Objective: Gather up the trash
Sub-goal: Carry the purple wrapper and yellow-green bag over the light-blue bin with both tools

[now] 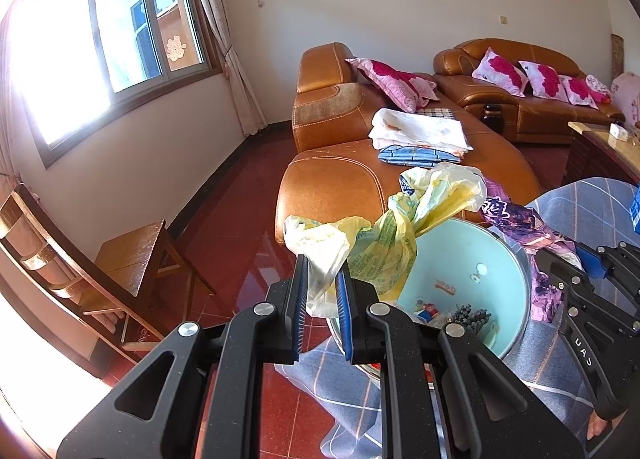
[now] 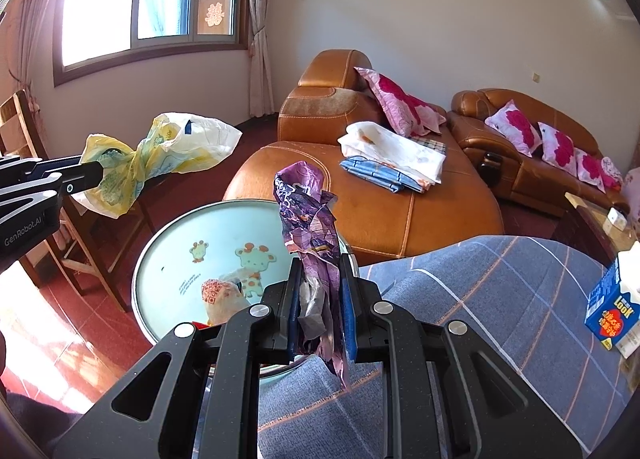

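Now: red tile floor | tan sofa | L tongs grip yellow bag | R tongs grip purple wrapper

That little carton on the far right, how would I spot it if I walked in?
Find the grey checked cloth in the foreground. At its right edge stands a small blue-and-white carton with a red heart and "LOOK" printed on it, the only boxy item there.
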{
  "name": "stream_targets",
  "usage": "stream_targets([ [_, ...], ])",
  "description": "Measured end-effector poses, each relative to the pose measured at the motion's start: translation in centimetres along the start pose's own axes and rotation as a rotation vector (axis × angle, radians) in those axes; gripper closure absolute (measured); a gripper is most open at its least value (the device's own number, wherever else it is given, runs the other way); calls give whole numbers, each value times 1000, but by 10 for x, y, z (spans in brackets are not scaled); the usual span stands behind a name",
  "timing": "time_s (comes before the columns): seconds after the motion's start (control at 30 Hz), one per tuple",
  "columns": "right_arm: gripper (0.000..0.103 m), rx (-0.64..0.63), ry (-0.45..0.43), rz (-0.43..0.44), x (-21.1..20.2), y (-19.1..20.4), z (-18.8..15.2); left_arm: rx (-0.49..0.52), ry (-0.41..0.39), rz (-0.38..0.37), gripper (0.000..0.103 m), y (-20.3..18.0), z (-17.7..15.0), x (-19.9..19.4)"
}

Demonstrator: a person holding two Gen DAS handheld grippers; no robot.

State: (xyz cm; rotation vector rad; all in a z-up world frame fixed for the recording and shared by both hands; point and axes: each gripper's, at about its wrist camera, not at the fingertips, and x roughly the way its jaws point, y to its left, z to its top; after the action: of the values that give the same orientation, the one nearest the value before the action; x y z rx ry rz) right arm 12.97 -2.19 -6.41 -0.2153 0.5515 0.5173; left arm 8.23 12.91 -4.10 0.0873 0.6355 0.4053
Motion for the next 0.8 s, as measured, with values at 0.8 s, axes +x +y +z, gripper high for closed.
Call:
stream_targets([
  [0.8, 85, -13, -20, 35, 11, 13, 9, -6, 19, 65, 88, 9, 10, 12],
])
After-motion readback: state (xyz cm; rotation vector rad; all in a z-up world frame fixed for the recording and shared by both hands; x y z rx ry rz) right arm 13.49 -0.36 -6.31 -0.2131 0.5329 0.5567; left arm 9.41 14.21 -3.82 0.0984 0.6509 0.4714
